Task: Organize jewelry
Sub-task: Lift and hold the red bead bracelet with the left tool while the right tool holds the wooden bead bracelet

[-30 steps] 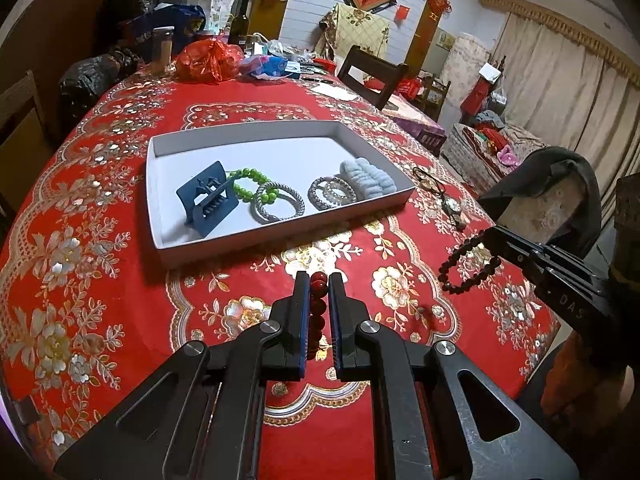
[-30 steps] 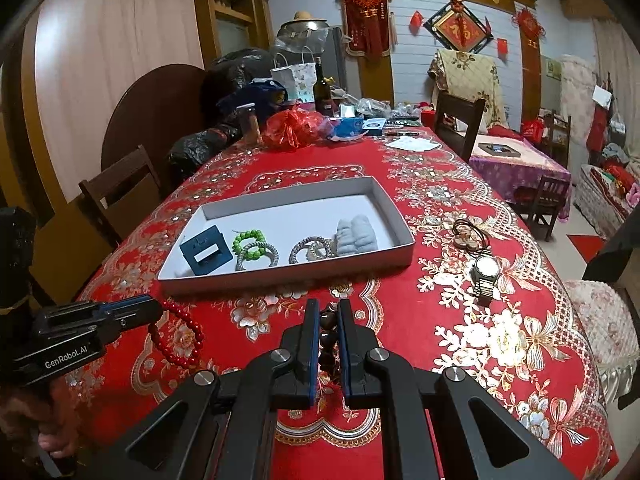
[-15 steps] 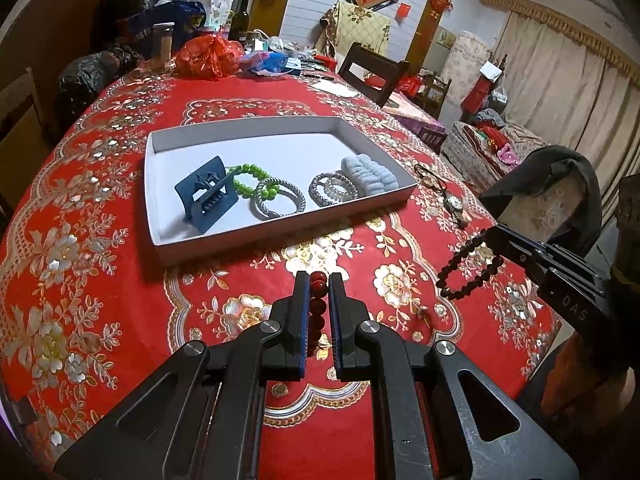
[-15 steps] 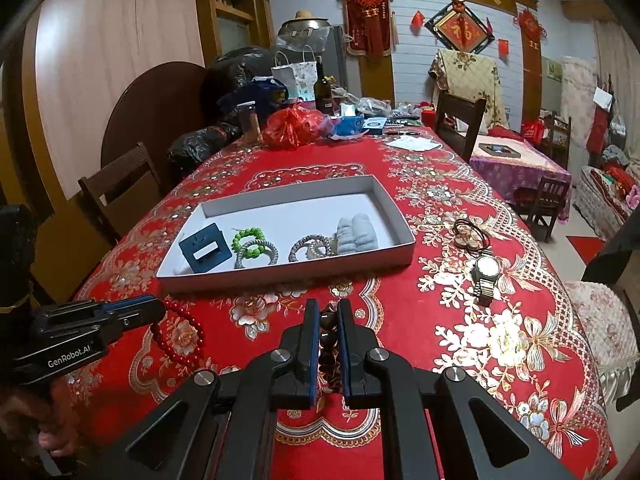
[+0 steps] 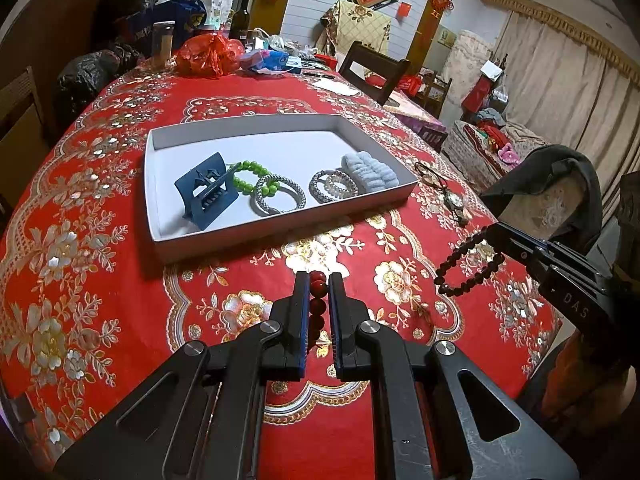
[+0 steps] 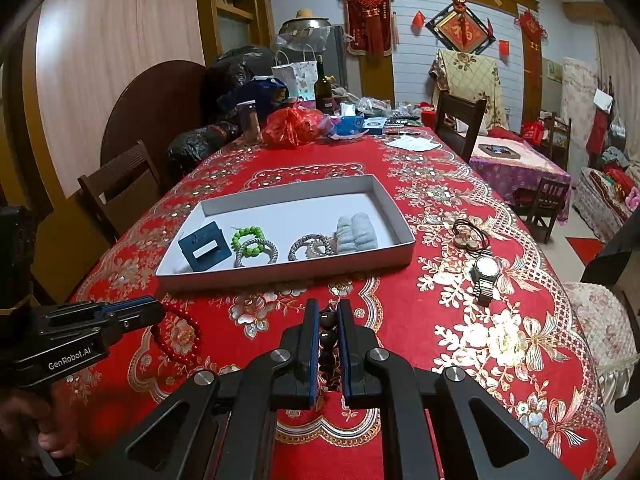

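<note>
My left gripper (image 5: 318, 280) is shut on a red bead bracelet (image 5: 318, 304), held above the red tablecloth in front of the white tray (image 5: 280, 236). It also shows in the right wrist view (image 6: 160, 312) with the red bracelet (image 6: 180, 340) hanging from it. My right gripper (image 6: 329, 308) is shut on a dark bead bracelet (image 6: 328, 336), which hangs from it in the left wrist view (image 5: 468, 268). The tray holds a blue hair clip (image 5: 206, 190), a green bead bracelet (image 5: 250, 178), two silver bracelets (image 5: 280, 200) and a pale blue scrunchie (image 5: 370, 170).
A wristwatch (image 6: 486, 276) and dark hair ties (image 6: 470, 234) lie on the cloth right of the tray. Bags, a bottle (image 6: 323, 88) and clutter fill the table's far end. Chairs stand at the left (image 6: 120, 188) and far right (image 6: 460, 120).
Both grippers have drifted slightly toward the tray, each still holding its bracelet. Nothing in the tray has moved.
</note>
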### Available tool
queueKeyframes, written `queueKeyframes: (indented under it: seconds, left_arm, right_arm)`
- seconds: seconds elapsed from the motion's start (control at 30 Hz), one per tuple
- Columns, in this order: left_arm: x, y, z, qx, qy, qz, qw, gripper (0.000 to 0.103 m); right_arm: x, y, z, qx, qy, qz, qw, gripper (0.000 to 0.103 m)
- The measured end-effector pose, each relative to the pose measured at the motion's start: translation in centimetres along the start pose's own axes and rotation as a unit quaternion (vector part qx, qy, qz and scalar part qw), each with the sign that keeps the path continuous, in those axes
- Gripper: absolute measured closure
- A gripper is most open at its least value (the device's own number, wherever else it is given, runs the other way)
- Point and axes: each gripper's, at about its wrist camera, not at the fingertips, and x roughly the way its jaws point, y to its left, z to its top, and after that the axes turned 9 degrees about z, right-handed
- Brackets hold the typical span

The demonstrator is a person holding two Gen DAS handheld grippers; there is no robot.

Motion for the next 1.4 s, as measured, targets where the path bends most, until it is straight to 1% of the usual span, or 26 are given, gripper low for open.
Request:
queueKeyframes:
  seconds: [1.4]
  left_arm:
    - [0.26, 0.25, -0.47, -0.003, 0.003, 0.003, 1.0000, 0.095]
  right_arm:
    - [0.14, 0.05, -0.09, -0.003, 0.002, -0.001, 1.000, 0.095]
